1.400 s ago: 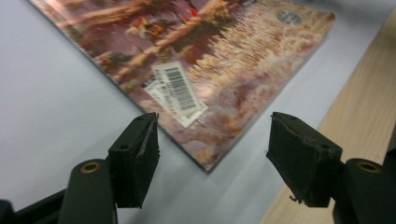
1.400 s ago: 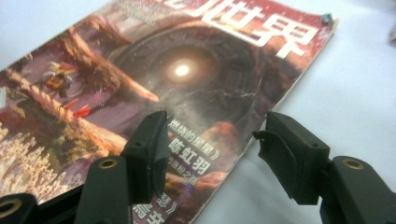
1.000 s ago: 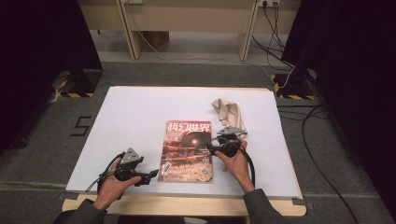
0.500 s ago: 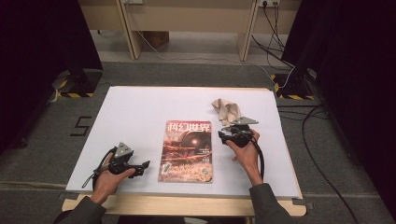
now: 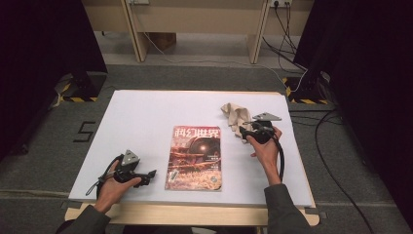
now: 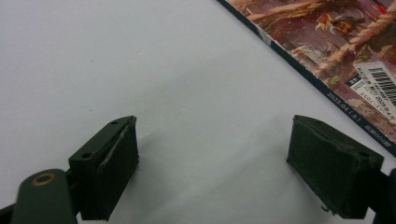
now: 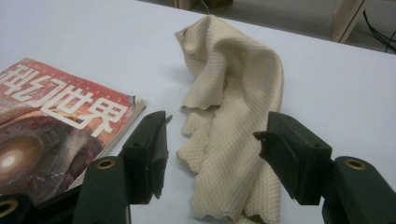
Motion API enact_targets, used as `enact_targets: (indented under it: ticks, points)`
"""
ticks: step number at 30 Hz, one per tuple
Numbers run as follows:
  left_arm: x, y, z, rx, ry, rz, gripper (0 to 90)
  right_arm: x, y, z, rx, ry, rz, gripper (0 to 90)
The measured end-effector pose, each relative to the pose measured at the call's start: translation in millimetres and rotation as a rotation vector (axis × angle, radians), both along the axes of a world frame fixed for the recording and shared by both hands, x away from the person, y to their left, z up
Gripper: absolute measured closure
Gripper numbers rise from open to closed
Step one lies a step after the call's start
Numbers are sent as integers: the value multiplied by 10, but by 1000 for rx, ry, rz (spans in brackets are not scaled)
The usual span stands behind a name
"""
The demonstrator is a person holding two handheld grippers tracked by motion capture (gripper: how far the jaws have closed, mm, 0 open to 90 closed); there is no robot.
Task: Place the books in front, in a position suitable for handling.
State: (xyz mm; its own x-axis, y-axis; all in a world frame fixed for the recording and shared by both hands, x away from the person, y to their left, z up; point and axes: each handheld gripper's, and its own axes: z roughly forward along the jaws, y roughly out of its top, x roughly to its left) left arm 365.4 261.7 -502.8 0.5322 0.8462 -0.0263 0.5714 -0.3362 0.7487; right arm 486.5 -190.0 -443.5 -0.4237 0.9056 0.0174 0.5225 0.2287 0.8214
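Right gripper: jaws wide, straddling cloth, pads clear. Cloth crumpled right of magazine. Lower onto thick fold, then close; avoid magazine corner. Left gripper: jaws wide, empty, on table.

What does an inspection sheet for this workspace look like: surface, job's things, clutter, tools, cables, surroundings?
Surface: white table top, flat, bare around the items.
Job's things: crumpled beige cloth at the far right; magazine lying flat, cover up, near the middle.
Clutter: nothing seen.
Tools: right tool open, jaws either side of the cloth's near end, pads not pressing; left tool open over bare table beside the magazine's edge.
Cables: one trails from each tool; more run across the floor at the right.
Surroundings: grey floor, wooden desk legs behind, black curtains at both sides.
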Motion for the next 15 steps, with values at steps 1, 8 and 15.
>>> enact_targets:
  ticks: [1,8,15]
  points:
    - [-1,-3,-1,4,-2,-1,147,12,-14,5,5,-3,-3,399]
    - [2,-2,-4,4,1,-5,141,109,-86,8,5,11,-25,375]
    - [8,-3,-7,1,5,-6,136,342,-84,-30,-8,31,-42,334]
